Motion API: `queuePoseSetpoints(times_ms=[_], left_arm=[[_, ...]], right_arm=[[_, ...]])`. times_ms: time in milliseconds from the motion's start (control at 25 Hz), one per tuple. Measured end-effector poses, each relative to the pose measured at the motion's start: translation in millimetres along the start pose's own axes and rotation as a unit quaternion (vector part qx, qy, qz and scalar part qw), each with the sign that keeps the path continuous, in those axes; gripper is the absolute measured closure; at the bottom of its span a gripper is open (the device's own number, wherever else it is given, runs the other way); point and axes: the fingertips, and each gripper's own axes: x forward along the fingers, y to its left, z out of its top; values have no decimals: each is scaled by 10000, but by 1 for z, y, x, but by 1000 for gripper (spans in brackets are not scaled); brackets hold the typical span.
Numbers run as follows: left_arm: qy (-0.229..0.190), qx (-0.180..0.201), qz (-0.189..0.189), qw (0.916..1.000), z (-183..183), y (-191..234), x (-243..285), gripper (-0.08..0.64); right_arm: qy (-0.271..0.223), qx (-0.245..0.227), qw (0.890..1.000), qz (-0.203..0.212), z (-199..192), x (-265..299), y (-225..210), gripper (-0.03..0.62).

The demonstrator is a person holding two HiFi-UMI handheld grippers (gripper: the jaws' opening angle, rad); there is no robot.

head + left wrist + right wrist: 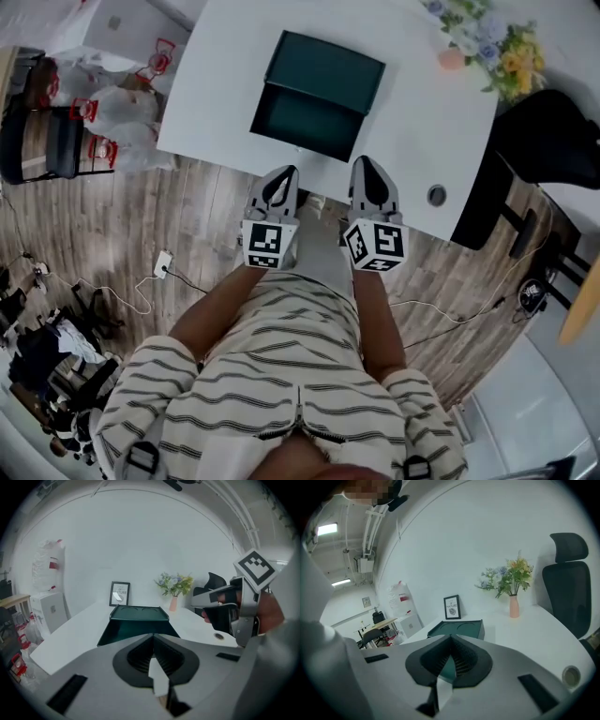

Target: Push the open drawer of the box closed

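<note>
Gaping drawer (302, 118), seemingly beyond both jaws

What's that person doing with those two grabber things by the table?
A person holds a gripper in each hand at the near edge of the white table. A dark green box sits on it, its drawer open toward them. The left gripper and right gripper are both shut, empty, and short of the drawer, which is not yet pushed in.
</note>
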Motion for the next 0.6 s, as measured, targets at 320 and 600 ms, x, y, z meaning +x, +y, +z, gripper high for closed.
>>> queuePoseSetpoints(times_ms=[320,600], left_arm=[[188,-50,-50,9998,-25,8,20,548],[290,-27,-167,9994,-35,7,29,548]], right_arm=[[47,60,9999,-139,-8,26,-12,583],[154,121,9995,-252,-13,52,-32,552]])
